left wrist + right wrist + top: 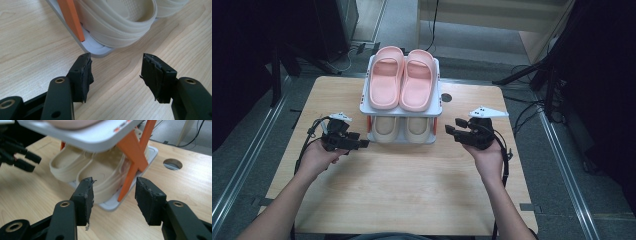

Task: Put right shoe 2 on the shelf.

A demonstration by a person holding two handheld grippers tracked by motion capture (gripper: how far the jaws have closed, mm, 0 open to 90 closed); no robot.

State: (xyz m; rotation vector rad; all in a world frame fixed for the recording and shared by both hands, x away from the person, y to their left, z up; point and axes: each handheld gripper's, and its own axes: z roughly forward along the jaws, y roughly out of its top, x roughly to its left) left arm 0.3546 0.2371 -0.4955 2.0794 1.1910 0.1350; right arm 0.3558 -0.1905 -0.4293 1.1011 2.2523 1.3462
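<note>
Cream rubber slippers [401, 128] sit on the bottom shelf of a white two-tier rack with orange struts [402, 111] at the wooden desk's [402, 185] far edge. Flanking it, left gripper [362, 143] and right gripper [451, 127] gape, holding nothing.

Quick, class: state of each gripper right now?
Left gripper: open, holding nothing.
Right gripper: open, holding nothing.

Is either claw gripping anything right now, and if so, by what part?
Nothing is held. The left claw and the right claw are both open and empty, flanking the shoe rack near the beige slippers on its lower shelf.
</note>
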